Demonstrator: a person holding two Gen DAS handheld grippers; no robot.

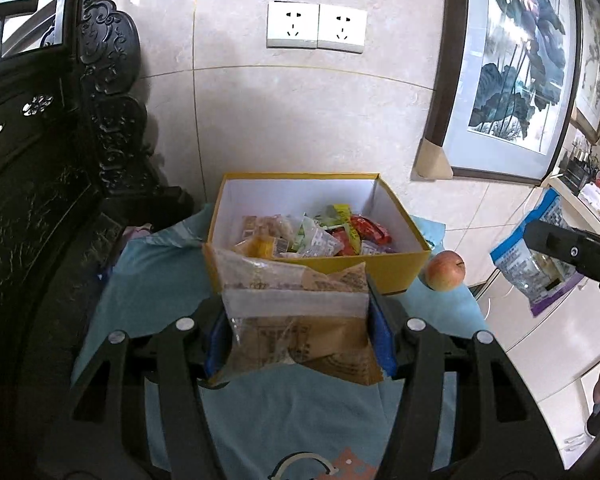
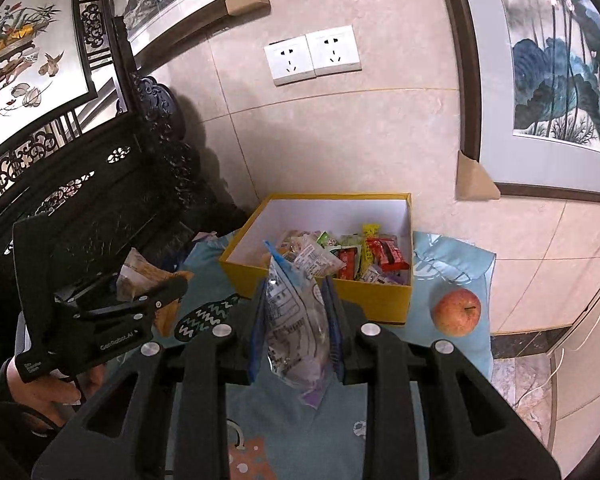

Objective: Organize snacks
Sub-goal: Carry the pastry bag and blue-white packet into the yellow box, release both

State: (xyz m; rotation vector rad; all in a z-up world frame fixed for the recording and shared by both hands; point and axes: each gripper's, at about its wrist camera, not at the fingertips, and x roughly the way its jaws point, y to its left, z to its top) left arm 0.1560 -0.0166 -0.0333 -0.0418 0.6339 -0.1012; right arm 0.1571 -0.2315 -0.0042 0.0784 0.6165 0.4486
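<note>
A yellow box (image 1: 384, 270) with a white inside holds several wrapped snacks (image 1: 320, 234) and stands on a blue cloth. My left gripper (image 1: 300, 320) is shut on a brown and clear snack bag (image 1: 300, 320), held just in front of the box. The same gripper and bag (image 2: 140, 276) show at the left of the right wrist view. My right gripper (image 2: 294, 320) is shut on a blue, white and purple snack bag (image 2: 296, 320), held edge-on before the box (image 2: 364, 300). That bag (image 1: 532, 264) also shows at the right of the left wrist view.
A red apple (image 1: 445, 270) lies on the blue cloth (image 1: 160, 280) right of the box, also in the right wrist view (image 2: 456, 312). Dark carved wooden furniture (image 1: 60, 200) stands left. A tiled wall with two sockets (image 1: 316, 26) and framed paintings (image 1: 520, 60) is behind.
</note>
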